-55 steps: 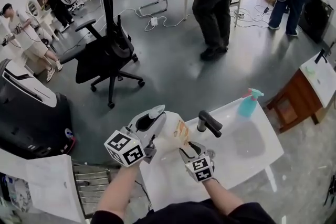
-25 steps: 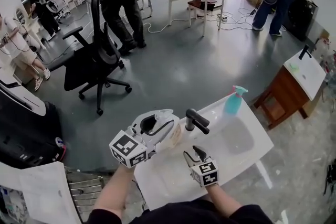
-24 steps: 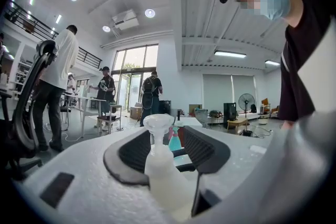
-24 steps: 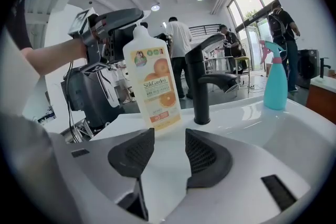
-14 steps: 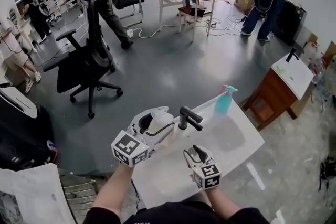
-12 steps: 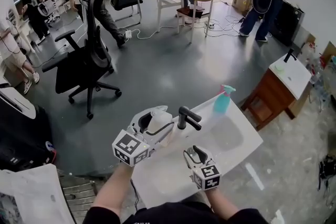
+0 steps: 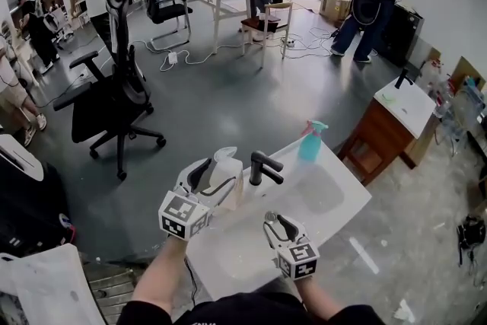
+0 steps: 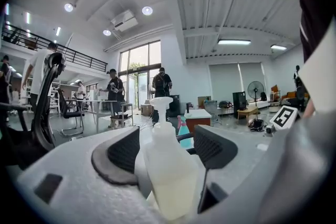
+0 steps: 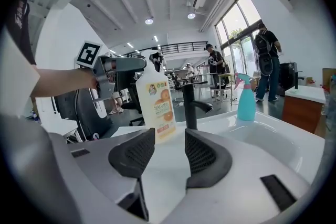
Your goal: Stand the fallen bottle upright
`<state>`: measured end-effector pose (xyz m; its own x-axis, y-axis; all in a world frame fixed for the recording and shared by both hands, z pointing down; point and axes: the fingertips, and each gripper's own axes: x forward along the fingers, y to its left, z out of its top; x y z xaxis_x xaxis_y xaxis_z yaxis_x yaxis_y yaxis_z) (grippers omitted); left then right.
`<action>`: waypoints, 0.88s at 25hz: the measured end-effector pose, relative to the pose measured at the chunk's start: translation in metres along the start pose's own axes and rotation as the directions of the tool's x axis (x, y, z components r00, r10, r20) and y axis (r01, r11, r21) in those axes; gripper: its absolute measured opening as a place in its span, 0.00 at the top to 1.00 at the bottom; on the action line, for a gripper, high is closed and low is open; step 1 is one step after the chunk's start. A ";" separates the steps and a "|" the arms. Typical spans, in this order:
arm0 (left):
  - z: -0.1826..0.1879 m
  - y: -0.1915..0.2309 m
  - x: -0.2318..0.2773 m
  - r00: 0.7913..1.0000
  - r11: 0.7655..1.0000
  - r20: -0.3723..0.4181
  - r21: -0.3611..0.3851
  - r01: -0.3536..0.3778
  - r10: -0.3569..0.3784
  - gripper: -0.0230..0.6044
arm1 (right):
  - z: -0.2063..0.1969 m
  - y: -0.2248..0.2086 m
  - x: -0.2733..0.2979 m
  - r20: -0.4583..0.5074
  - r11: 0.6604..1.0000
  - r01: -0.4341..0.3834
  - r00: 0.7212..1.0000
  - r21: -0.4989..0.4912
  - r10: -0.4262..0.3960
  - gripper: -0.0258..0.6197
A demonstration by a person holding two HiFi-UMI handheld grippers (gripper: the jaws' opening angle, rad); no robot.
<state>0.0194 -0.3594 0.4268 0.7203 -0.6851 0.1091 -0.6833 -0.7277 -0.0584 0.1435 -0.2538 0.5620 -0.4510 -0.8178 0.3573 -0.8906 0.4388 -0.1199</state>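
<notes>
Head view looks steeply down on the worktop (image 7: 228,262), both gripper views sit low and near-level over it, left one closest, all sharing the bottle (image 8: 168,170) and teal sprayer (image 9: 245,99).

Bottle label (image 9: 160,107): I made out orange-fruit pictures and a line of dark brand print, but I could not read the letters.
Marker cubes (image 7: 183,215): I found only black-and-white square codes, with no letters or numbers.
</notes>
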 end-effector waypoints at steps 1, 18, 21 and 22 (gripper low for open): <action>-0.002 0.001 -0.005 1.000 1.000 0.005 -0.008 -0.003 0.003 0.46 | -0.001 0.003 -0.001 0.005 1.000 0.002 1.000 0.000 -0.002 0.68; -0.050 -0.013 -0.140 0.997 0.989 0.041 -0.137 -0.053 0.059 0.68 | 0.019 0.078 -0.038 0.129 0.999 -0.003 0.992 0.045 -0.003 0.84; -0.058 -0.017 -0.161 0.996 0.987 0.041 -0.149 -0.068 0.075 0.75 | 0.025 0.091 -0.049 0.158 0.999 0.006 0.987 0.049 -0.013 0.88; -0.061 -0.020 -0.167 0.996 0.986 0.040 -0.150 -0.070 0.077 0.78 | 0.027 0.094 -0.053 0.164 0.999 0.009 0.986 0.050 -0.017 0.89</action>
<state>-0.0947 -0.2284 0.4700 0.6698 -0.7397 0.0647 -0.7423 -0.6648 0.0837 0.0821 -0.1791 0.5072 -0.4393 -0.8752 0.2027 -0.8964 0.4123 -0.1627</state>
